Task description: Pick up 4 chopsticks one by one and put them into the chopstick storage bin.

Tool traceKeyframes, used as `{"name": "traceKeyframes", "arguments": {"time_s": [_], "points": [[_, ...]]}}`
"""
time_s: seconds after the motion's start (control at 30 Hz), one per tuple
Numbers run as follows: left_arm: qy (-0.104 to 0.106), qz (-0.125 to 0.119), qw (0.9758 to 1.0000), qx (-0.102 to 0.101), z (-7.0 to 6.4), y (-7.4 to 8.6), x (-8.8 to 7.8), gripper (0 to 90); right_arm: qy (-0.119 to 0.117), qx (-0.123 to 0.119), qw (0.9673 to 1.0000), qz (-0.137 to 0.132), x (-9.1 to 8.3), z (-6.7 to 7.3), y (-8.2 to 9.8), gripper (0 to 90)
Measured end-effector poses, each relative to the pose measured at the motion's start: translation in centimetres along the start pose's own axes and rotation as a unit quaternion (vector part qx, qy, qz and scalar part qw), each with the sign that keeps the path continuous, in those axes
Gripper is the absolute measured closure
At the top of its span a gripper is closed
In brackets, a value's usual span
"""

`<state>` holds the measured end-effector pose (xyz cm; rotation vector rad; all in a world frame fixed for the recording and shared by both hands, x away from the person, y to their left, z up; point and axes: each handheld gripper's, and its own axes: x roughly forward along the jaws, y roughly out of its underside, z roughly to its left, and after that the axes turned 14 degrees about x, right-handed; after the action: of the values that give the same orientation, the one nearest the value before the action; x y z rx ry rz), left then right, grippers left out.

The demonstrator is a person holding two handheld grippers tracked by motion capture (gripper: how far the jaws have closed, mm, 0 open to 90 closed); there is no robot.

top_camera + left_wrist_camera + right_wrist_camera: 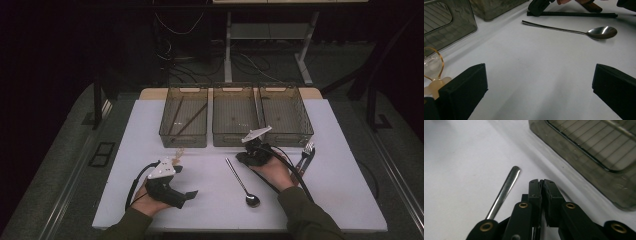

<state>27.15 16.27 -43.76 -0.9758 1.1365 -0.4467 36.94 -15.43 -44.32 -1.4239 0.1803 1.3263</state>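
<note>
A metal spoon (240, 181) lies mid-table, bowl toward the near edge; the left gripper view has it as spoon (574, 30) ahead. My left gripper (182, 182) rests near the front left, its jaws wide open on bare white table (539, 92). A small clear piece with a gold rim (434, 66) sits just outside its left jaw. My right gripper (243, 156) is shut with nothing in it (540, 182), low over the table. The spoon's handle tip (510, 178) lies just to its left, apart from the jaws.
Three smoky clear bins (235, 116) stand in a row at the back; the left bin (184, 117) holds thin dark sticks. A fork (306, 151) lies at the right. A bin wall (584, 167) is close on my right gripper's right.
</note>
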Motion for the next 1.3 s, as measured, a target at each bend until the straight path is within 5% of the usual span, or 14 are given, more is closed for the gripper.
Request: {"name": "traceKeyframes", "arguments": {"time_s": [0.33,0.6,0.8,1.3], "points": [[0.0,0.001,1.0,0.0,0.0,0.0,0.0,0.0,-0.015,-0.03,0.9994,0.006,0.4,1.5,0.1,84.2],[0.002,0.0,1.0,-0.001,-0.1,0.0,0.0,0.0,-0.028,-0.016,0.9993,-0.019,-1.3,1.0,0.1,57.0],[0.0,-0.002,1.0,0.002,-0.1,-0.1,0.0,0.0,-0.036,-0.01,0.9986,-0.039,-3.7,0.8,0.7,45.8],[0.001,-0.007,1.0,0.005,-0.1,-0.1,-0.2,0.0,-0.043,-0.015,0.9983,-0.036,-8.0,-0.1,4.8,48.3]]}}
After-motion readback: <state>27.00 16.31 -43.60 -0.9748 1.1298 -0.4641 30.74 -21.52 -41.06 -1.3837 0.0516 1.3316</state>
